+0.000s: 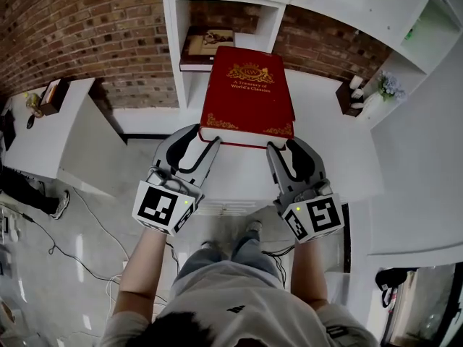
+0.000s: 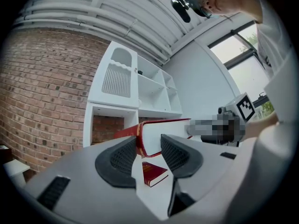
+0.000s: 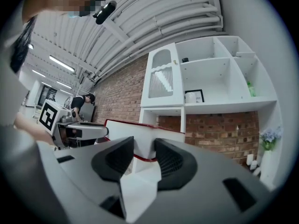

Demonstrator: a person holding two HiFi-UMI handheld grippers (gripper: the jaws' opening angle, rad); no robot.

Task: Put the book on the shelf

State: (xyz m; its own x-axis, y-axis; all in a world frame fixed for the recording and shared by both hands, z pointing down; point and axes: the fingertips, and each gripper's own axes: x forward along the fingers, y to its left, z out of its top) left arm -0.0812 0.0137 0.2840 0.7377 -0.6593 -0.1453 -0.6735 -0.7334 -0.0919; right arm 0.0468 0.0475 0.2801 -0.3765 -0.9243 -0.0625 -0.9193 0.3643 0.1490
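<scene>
I have both tools clenched on the red book [image 1: 248,92]: left tool [image 1: 202,138] at its spine corner, right tool [image 1: 285,147] at the other near corner. It hangs above the counter [image 1: 340,157], facing the shelf [image 1: 173,42].

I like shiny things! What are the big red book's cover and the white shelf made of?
The red book looks like a stiff hardcover, leather-like or coated cloth, I cannot tell which: it looks flat and rigid, with shiny gold stamped patterns. The shelf looks like white painted or laminated board, maybe wood: flat, even panels, square edges, dull sheen.
</scene>
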